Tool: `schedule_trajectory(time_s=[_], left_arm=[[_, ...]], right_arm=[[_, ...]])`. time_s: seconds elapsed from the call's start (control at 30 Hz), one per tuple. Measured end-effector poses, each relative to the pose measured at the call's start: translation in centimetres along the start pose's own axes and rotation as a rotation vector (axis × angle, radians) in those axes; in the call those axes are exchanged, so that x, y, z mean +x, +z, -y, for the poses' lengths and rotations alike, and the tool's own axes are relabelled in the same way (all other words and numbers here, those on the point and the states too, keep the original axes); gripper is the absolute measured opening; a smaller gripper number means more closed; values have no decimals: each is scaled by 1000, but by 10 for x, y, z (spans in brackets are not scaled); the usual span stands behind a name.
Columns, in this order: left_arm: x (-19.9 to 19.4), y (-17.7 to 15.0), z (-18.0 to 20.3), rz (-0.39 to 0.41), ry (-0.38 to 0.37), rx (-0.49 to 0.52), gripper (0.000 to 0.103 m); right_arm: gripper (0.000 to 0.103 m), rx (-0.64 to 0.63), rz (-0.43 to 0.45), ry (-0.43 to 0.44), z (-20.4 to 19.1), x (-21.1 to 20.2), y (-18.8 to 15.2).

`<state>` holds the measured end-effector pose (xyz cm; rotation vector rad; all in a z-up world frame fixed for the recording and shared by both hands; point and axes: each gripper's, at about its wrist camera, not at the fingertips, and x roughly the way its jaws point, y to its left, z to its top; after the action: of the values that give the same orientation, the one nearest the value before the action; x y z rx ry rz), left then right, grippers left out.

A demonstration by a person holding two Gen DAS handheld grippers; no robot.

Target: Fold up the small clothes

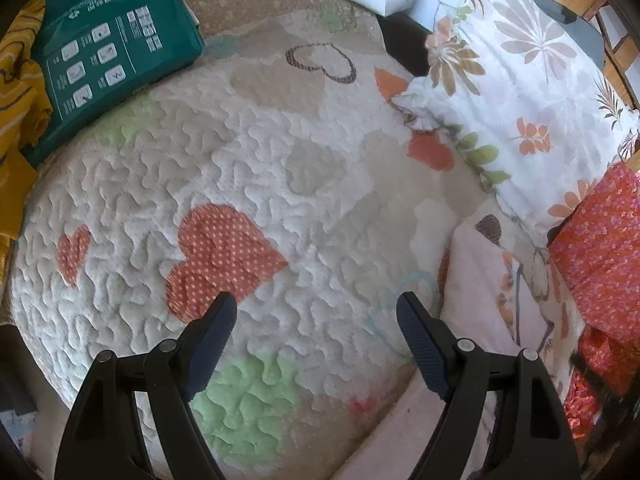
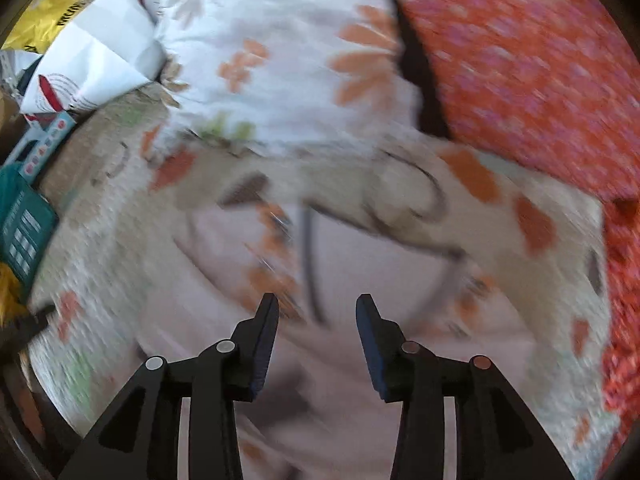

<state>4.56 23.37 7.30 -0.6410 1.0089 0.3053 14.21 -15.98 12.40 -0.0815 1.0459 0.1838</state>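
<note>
Left gripper (image 1: 316, 312): hanging wide, empty, over the quilt (image 1: 280, 168).
Right gripper (image 2: 317, 310): hovering part-open, empty (blurred), over the pink garment (image 2: 360, 360).
Progress: garment looking folded, at the quilt's right edge.

Quilt (image 1: 280, 184) centre lies bare — teal package (image 1: 112, 48) left, floral pillow (image 1: 520, 92) right.

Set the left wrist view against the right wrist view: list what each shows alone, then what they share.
Left wrist only: the open left claw over the quilt's big dotted red heart.
Right wrist only: the open right claw over the pale pink garment, plus a yellow bag.
Both: heart quilt, floral pillow, red floral fabric, teal package.
</note>
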Motion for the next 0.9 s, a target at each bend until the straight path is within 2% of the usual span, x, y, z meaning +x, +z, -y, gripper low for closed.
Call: schedule_trajectory(time_s=[0.07,0.13,0.3,0.33,0.43,0.5,0.53,0.57,0.63,0.73,0.83,0.9], left_arm=[[3,-3,4,-9,4,4,81],[4,-5,9,-9,9,16,81],[5,-9,19,-11,7,40,81],[5,-9,20,-11,7,44,81],[4,-9,21,-13,5,45,81],[4,-8,22,-11,6,43,81],[4,-8,22,-10,7,43,81],[3,-7,21,-9,9,41,81],[3,-5,16,-14,5,31,81],[1,-3,10,-18,-9,16,81],[1,-4,9,-20,-11,12,81],[2,-5,10,-31,-19,11,81]], right_arm=[[44,42,-29,11,18,-4,-19],[44,127,-50,75,32,-4,-33],[44,363,-34,329,38,2,-59],[44,374,-30,340,32,4,-60],[44,340,-18,284,7,13,-55],[41,321,-26,200,-8,25,-52],[20,301,-36,149,-13,33,-52],[5,273,-55,110,-18,41,-52],[5,245,-94,80,-20,48,-55],[5,213,-45,107,-15,22,-51],[5,199,26,190,-3,-36,-43],[5,244,81,266,15,-76,-37]])
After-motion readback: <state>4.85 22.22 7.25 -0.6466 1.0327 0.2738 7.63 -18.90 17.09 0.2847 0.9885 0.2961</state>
